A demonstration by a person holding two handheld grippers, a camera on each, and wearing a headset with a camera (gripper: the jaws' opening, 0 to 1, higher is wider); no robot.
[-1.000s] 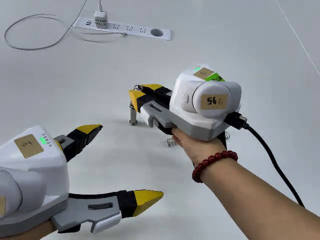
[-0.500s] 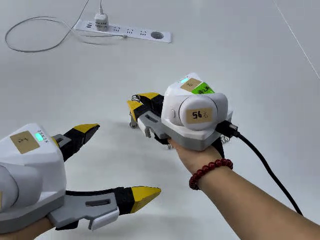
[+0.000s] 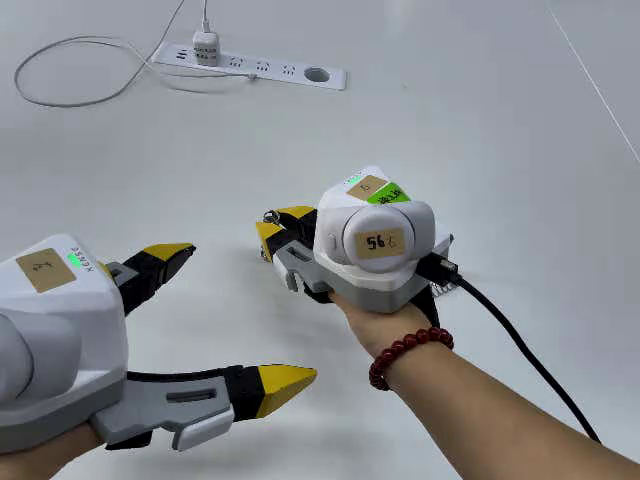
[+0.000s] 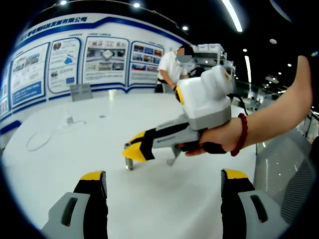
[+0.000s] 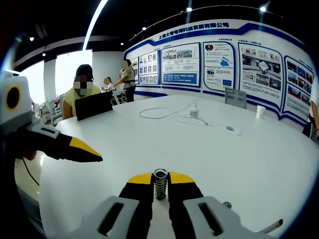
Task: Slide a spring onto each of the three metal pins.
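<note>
Over the table [image 3: 450, 120], right tool [image 5: 160, 178] tight on spring [image 5: 160, 187], left tool [image 3: 245, 312] agape

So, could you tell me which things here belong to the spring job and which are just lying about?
Job: small coiled metal spring, gripped by the right hand-held gripper; short upright metal pin below its tips; open left hand-held gripper.
Lying about: long white power strip; white charger with looping white cable.
</note>
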